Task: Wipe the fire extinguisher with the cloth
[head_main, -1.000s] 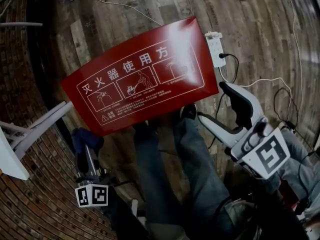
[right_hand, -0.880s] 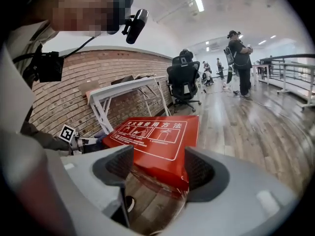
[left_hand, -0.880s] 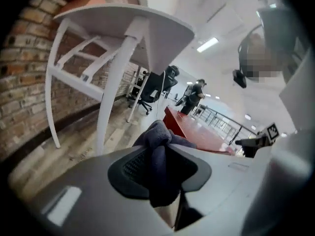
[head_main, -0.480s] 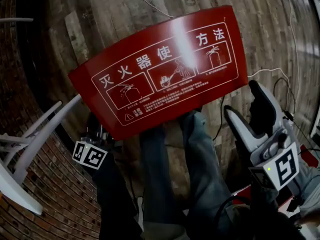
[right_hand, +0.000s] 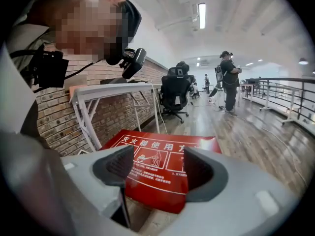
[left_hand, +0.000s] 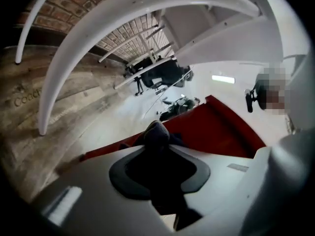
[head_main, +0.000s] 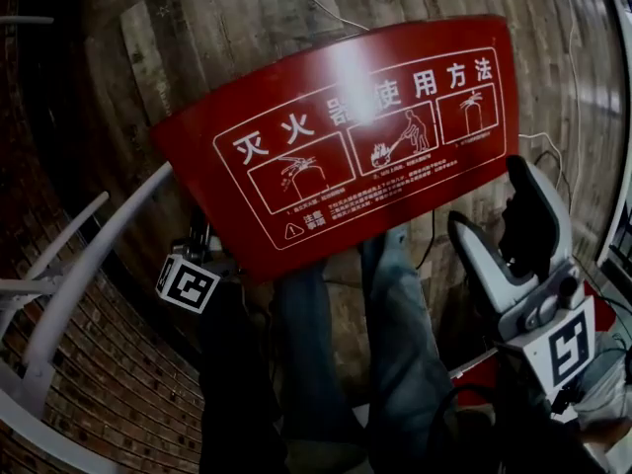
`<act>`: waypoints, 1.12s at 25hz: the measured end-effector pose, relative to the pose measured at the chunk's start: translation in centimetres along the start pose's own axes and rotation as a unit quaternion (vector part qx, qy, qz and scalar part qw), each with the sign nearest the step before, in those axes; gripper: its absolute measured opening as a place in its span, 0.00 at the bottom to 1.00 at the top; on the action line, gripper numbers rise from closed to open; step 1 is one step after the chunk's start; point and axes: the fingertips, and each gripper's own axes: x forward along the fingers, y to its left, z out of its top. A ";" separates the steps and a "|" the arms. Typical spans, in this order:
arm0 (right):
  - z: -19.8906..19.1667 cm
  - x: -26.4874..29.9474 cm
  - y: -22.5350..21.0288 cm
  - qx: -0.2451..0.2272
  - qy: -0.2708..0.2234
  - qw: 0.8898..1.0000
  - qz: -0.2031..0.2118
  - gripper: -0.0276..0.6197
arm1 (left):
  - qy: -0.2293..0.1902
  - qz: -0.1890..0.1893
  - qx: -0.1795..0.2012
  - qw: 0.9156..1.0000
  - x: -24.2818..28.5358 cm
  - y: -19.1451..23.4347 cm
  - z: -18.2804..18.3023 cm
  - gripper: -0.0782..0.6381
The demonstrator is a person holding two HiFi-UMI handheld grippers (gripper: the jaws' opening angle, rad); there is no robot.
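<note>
**Left gripper** (left_hand: pixel 157 150): the fingers are clenched on a dark cloth (left_hand: pixel 156 132). The cloth fills the gap between the pads, and a rounded wad of it pokes out past the fingertips. The fingers have just been closing further on it. The wad sits against the outline of the red fire extinguisher box (head_main: pixel 346 136). No view shows whether it touches the red surface.

**Left hand pose:** the gripper lies low at the box's near left corner and points a little below level toward the box. From the head view its front end is tucked out of sight under the box's edge. A white tubular frame (head_main: pixel 84 284) curves close by on its left, in front of the brick wall (head_main: pixel 89 383).

**Right gripper** (right_hand: pixel 157 161): the fingers are released and stand wide apart with nothing between them. Only the box's printed face shows through the gap, beyond the pads. This gripper is apart from both box and cloth.

**Right hand pose:** the gripper is held off the box's near right corner, tilted downward and aimed across the printed face.

**Fire extinguisher box:** it is red, and its broad face carries white instruction panels and is turned upward toward the person. It sits over the wood plank floor (head_main: pixel 247 28), directly in front of the person's legs (head_main: pixel 395 334), with the brick wall to its left.
</note>
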 end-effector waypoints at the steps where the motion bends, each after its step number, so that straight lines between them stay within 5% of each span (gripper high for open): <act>1: 0.3 0.1 0.0 0.003 -0.003 1.000 0.001 0.53 | -0.024 -0.031 -0.002 0.999 -0.1 -1.6 1.4 0.22; 6: 1.6 0.6 0.3 0.027 -0.020 0.999 0.006 0.53 | -0.111 -0.150 0.034 0.982 -2.0 -10.6 7.4 0.22; 10: 2.4 1.3 1.4 0.022 -0.026 0.999 0.022 0.53 | -0.110 -0.108 0.101 0.983 -2.1 -11.5 8.1 0.22; 22: 0.5 1.7 1.3 0.023 -0.007 1.000 0.018 0.53 | -0.049 -0.009 0.063 0.997 2.0 -1.7 4.6 0.22; 28: 0.3 1.7 1.5 0.023 -0.003 0.999 0.024 0.53 | 0.021 0.057 0.025 0.998 0.8 2.9 -1.1 0.22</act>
